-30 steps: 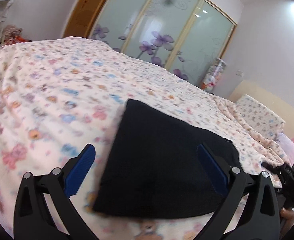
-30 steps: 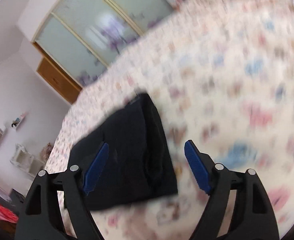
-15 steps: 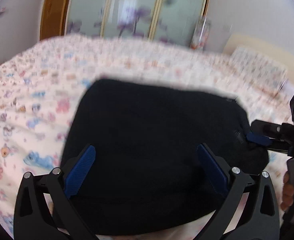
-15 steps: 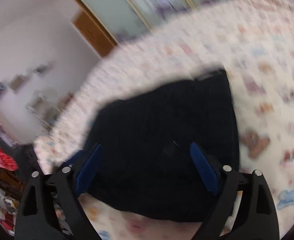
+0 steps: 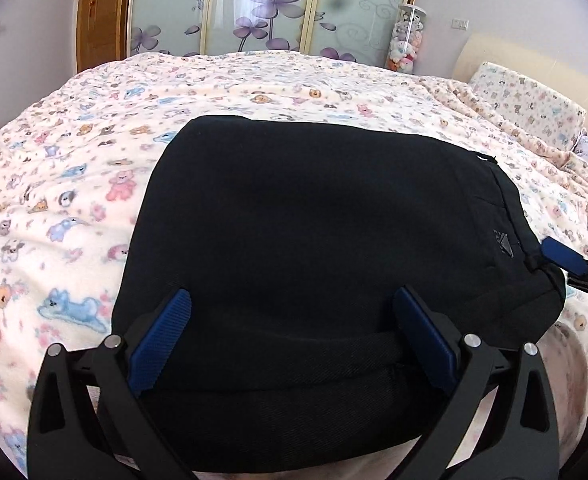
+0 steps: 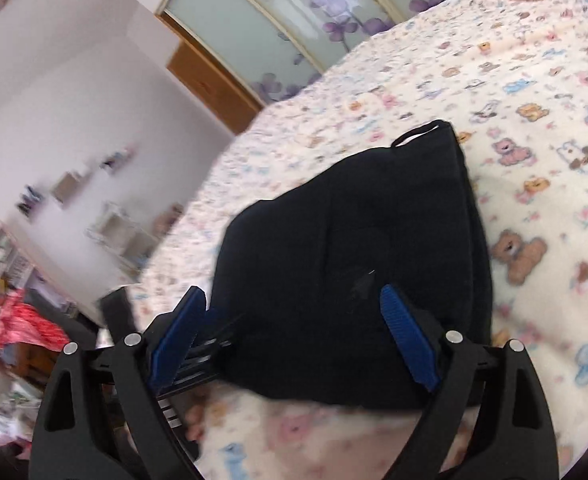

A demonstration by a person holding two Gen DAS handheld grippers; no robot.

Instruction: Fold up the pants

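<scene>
Bedding: a teddy-print bedspread [image 5: 94,184] carries the folded black pants [image 5: 314,232], lying flat. Left gripper [image 5: 292,330] hovers over the near edge, fingers apart, gripping nothing. Right gripper [image 6: 294,336], at the right-hand end, is likewise spread and empty. Risk: a shallow pinch may catch only the top layer and undo the fold.

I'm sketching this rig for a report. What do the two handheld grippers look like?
Both look alike. The left gripper and right gripper each have two matte black arms with triangular cut-outs, silver round bolt heads at the joints, and blue ribbed pads on the inner faces of the fingers. No cables or sleeves show.
</scene>
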